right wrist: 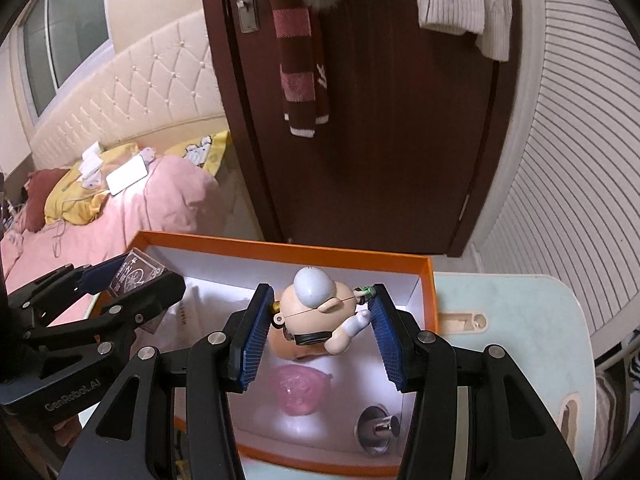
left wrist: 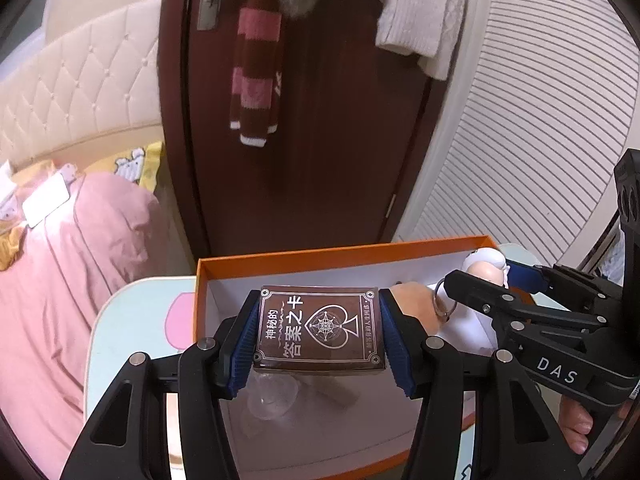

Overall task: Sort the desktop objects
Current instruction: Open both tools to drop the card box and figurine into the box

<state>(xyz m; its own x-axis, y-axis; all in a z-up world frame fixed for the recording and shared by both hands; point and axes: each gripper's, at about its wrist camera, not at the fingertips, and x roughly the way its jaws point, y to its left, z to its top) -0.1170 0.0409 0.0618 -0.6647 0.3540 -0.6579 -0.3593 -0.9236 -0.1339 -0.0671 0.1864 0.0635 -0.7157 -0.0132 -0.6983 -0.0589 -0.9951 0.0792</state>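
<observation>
My left gripper [left wrist: 319, 300] is shut on a brown card box [left wrist: 320, 328] with white Chinese print, held flat between the blue pads above the open orange box [left wrist: 340, 250]. In the right wrist view my right gripper [right wrist: 320, 292] is shut on a small cartoon figurine [right wrist: 320, 308] with a grey cap, hanging over the white inside of the orange box [right wrist: 280, 246]. The left gripper [right wrist: 136, 270] with the card box [right wrist: 134, 276] shows at the left there. The right gripper [left wrist: 486, 276] with the figurine [left wrist: 486, 264] and a key ring shows at the right of the left wrist view.
Inside the orange box lie a pink translucent piece [right wrist: 298, 390], a round metal item [right wrist: 378, 428] and a clear plastic piece [left wrist: 272, 398]. The box sits on a small light-blue table [right wrist: 512, 320]. A pink bed [left wrist: 60, 280] is left, a dark door [left wrist: 320, 140] behind.
</observation>
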